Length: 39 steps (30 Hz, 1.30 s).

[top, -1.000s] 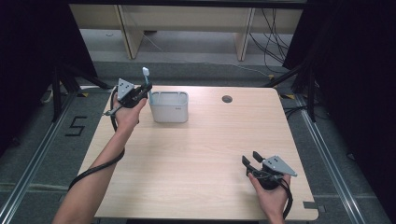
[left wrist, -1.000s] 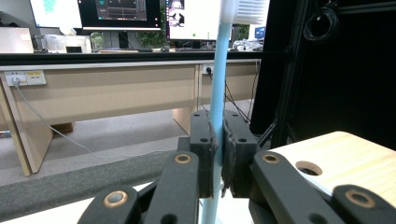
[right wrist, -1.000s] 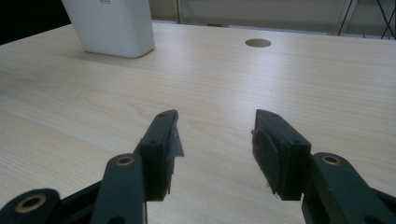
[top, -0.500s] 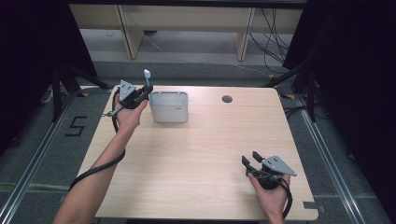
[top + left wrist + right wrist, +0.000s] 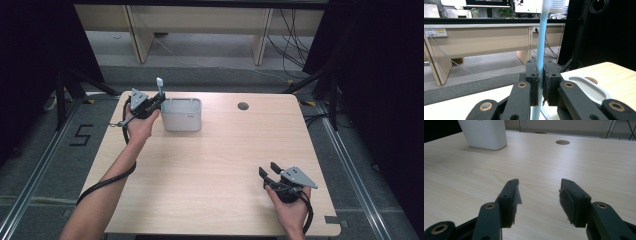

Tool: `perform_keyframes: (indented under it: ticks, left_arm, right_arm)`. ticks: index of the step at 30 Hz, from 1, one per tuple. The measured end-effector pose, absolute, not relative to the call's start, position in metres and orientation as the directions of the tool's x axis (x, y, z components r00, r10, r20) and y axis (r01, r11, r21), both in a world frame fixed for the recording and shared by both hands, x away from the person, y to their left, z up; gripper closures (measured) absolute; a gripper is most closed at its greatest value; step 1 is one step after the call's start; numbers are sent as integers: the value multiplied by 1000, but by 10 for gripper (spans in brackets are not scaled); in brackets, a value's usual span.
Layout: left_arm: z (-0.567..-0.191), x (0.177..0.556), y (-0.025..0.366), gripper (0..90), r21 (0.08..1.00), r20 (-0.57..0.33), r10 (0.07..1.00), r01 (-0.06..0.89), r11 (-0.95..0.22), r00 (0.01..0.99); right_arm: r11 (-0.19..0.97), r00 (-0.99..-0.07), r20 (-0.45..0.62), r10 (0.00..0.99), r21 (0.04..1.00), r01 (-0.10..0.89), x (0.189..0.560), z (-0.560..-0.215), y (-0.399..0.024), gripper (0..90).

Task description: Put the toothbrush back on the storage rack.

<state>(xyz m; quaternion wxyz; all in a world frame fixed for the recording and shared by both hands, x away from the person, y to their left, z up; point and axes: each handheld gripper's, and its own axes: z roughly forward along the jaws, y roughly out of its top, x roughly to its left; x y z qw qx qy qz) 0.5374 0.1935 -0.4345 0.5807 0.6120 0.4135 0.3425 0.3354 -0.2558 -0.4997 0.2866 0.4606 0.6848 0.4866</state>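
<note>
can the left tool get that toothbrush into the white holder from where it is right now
Probably yes. The left tool grips the toothbrush upright beside the white holder, whose open top is unobstructed. The right tool rests far off.

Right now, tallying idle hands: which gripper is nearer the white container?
Left. The left gripper, holding a toothbrush, is right beside the white container; the right gripper rests open far across the table.
</note>
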Motion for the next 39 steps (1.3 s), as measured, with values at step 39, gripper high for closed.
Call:
perform_keyframes:
  ticks: [39]
  left_arm:
    - [-457, 541, 194, 834, 986, -77, 910, 165, 10, 407]
  right_arm:
    - [99, -414, 62, 908, 929, 356, 336, -502, -255, 492]
